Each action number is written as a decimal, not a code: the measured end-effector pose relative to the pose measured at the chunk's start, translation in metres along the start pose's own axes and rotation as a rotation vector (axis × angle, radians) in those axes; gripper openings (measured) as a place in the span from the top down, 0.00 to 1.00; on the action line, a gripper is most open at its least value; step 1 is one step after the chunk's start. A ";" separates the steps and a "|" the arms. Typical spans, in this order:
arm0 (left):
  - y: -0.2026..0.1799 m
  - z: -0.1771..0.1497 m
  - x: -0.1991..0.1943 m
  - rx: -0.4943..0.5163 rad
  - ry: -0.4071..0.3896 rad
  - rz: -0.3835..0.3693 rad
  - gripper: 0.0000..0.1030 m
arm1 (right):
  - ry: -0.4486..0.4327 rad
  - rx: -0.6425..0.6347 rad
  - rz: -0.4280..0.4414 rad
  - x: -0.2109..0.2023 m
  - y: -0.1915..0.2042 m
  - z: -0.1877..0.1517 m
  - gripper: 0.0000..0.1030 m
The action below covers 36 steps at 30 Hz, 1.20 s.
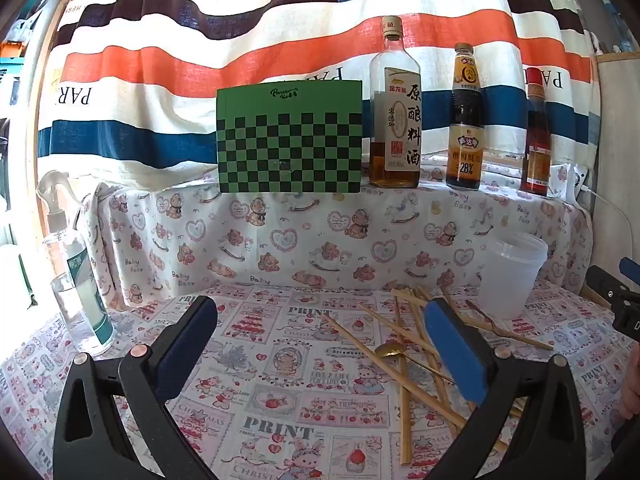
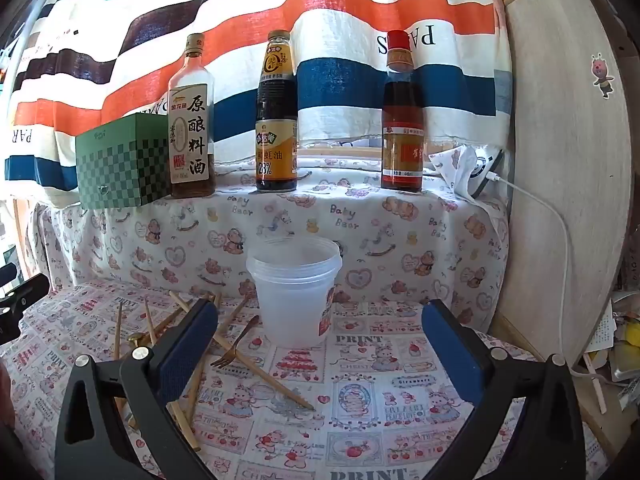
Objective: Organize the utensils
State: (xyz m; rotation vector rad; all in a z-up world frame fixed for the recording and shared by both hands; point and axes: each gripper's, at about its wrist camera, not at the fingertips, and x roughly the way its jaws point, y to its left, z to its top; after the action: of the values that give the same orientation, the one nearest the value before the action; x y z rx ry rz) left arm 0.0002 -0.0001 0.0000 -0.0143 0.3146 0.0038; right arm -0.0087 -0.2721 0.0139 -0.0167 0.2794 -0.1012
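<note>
Hovering over the printed tablecloth (image 1: 280,360), the left gripper (image 1: 320,344) has its jaws spread wide, nothing between them. Right gripper (image 2: 320,344) likewise spread wide and empty above the cloth.

Utensils lie loose on the cloth: wooden chopsticks (image 1: 404,392) crossed in a scattered pile, a gold spoon (image 1: 390,350) among them, a gold fork (image 2: 236,346) near the base of the plastic cup (image 2: 296,292). Cup stands upright, just right of the pile, apart from both grippers.

On the raised ledge behind: green checkered box (image 1: 290,138), then three sauce bottles (image 1: 395,120) in a row. Spray bottle (image 1: 78,280) at far left.
</note>
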 end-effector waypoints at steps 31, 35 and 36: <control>0.000 0.001 0.000 -0.003 -0.001 0.013 0.00 | 0.002 -0.001 0.000 0.001 0.000 0.000 0.00; 0.000 0.001 0.000 -0.002 -0.002 0.012 0.00 | 0.003 -0.002 -0.001 0.001 0.000 0.000 0.00; 0.000 0.001 0.000 -0.002 -0.002 0.013 0.00 | 0.003 -0.002 -0.001 0.001 0.000 0.000 0.00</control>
State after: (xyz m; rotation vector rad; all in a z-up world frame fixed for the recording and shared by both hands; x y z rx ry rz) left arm 0.0007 -0.0001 0.0009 -0.0141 0.3125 0.0165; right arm -0.0081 -0.2718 0.0138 -0.0187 0.2821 -0.1018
